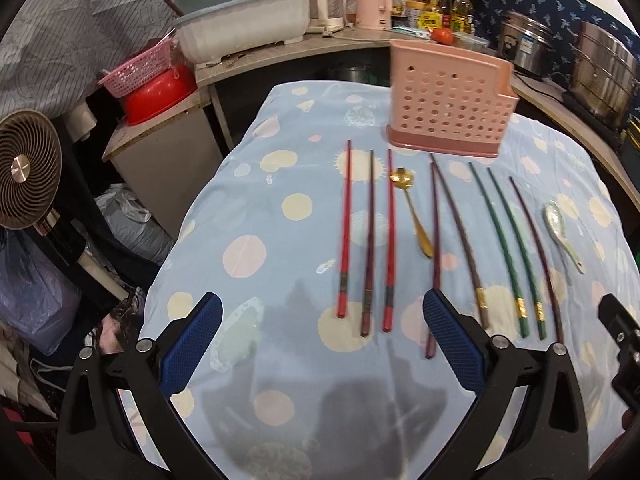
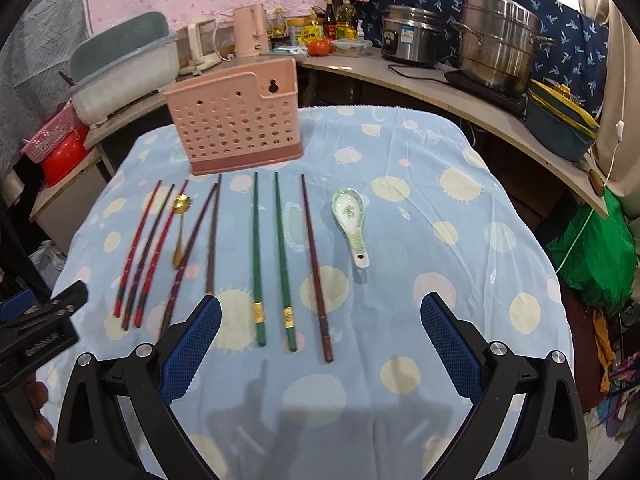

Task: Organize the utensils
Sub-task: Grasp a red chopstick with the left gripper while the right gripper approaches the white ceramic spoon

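A pink perforated utensil holder (image 1: 450,106) (image 2: 236,116) stands upright at the far side of the table. In front of it lie in a row three red chopsticks (image 1: 370,236) (image 2: 146,252), a gold spoon (image 1: 416,216) (image 2: 181,224), brown chopsticks (image 1: 456,232) (image 2: 212,240), two green chopsticks (image 1: 508,256) (image 2: 272,256), a dark red chopstick (image 2: 316,268) and a white ceramic spoon (image 1: 562,232) (image 2: 352,220). My left gripper (image 1: 320,320) is open and empty above the near table edge, before the red chopsticks. My right gripper (image 2: 320,320) is open and empty, before the green chopsticks.
The table carries a blue dotted cloth (image 2: 440,240). A curved counter (image 2: 460,92) behind holds steel pots (image 2: 496,40), a pink kettle (image 2: 250,30), bottles and a grey tub (image 1: 240,28). A fan (image 1: 24,168) and red basin (image 1: 156,92) stand to the left.
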The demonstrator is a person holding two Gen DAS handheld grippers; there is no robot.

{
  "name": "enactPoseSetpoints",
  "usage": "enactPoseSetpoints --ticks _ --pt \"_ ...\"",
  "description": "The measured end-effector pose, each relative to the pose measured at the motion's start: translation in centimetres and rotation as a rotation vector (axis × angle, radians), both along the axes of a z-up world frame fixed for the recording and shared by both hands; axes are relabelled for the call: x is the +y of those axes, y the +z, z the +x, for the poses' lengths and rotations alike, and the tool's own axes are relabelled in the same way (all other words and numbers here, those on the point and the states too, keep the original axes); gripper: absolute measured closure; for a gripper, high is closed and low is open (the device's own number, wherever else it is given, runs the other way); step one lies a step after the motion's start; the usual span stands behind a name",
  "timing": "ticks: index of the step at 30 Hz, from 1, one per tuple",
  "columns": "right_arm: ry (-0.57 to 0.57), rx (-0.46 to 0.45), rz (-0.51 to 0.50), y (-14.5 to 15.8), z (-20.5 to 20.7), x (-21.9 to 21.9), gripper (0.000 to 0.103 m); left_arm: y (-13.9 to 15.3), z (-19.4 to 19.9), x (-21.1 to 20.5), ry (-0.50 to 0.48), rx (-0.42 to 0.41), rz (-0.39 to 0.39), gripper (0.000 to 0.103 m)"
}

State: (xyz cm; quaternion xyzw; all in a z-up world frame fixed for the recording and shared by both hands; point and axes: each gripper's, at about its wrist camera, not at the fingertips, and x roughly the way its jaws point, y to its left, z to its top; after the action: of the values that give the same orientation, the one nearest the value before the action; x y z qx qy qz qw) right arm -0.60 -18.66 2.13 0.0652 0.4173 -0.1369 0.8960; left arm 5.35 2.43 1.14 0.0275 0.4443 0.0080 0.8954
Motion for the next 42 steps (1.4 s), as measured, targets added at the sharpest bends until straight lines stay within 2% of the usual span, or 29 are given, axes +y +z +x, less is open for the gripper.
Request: enactPoseSetpoints --ticks 5,10,12,16,21,23,25,28,29,30,34,37,42 --pt "-0.036 -0.007 0.023 -0.4 1.7 -2.2 0.007 -1.8 2.0 0.9 0.007 0.025 0.015 0.007" --pt "-0.055 0.002 0.026 -1.1 2.8 -3.1 0.007 -3.4 3.5 1.2 -0.003 0.041 -0.003 0.008" --pt "-0.053 0.005 0.023 -1.3 3.1 -3.2 0.007 -4.0 4.0 1.3 -0.012 0.059 -0.018 0.016" --pt "-0.06 0.013 0.019 -1.9 3.7 -3.5 0.007 -5.3 4.6 1.3 -0.026 0.09 -0.02 0.023" --pt "-0.069 0.024 0.037 -2.6 4.1 -4.0 0.007 -6.9 5.2 1.5 -0.039 0.133 -0.03 0.047" --pt "-0.069 0.029 0.04 -2.8 4.2 -4.1 0.007 -7.3 5.2 1.6 -0.039 0.133 -0.029 0.05" --pt "-0.067 0.032 0.042 -3.0 4.3 -4.1 0.007 -7.3 5.2 1.3 -0.056 0.124 -0.027 0.057" --pt "-0.064 0.037 0.045 -3.2 4.4 -4.2 0.007 -7.3 5.3 0.7 -0.092 0.123 -0.037 0.078" --pt "-0.064 0.035 0.047 -3.2 4.4 -4.3 0.007 -7.2 5.2 0.5 -0.102 0.125 -0.041 0.092" --pt "-0.065 0.032 0.047 -3.1 4.4 -4.4 0.008 -7.1 5.2 0.3 -0.111 0.129 -0.044 0.095" --pt "-0.067 0.032 0.065 -3.2 4.5 -5.3 0.022 -6.6 4.9 0.4 -0.123 0.137 -0.091 0.096" --pt "-0.061 0.039 0.087 -3.5 5.1 -5.7 0.031 -6.2 4.7 0.5 -0.121 0.132 -0.098 0.096" --pt "-0.04 0.063 0.104 -4.6 6.6 -5.8 0.041 -6.3 5.0 0.9 -0.114 0.143 -0.102 0.096"
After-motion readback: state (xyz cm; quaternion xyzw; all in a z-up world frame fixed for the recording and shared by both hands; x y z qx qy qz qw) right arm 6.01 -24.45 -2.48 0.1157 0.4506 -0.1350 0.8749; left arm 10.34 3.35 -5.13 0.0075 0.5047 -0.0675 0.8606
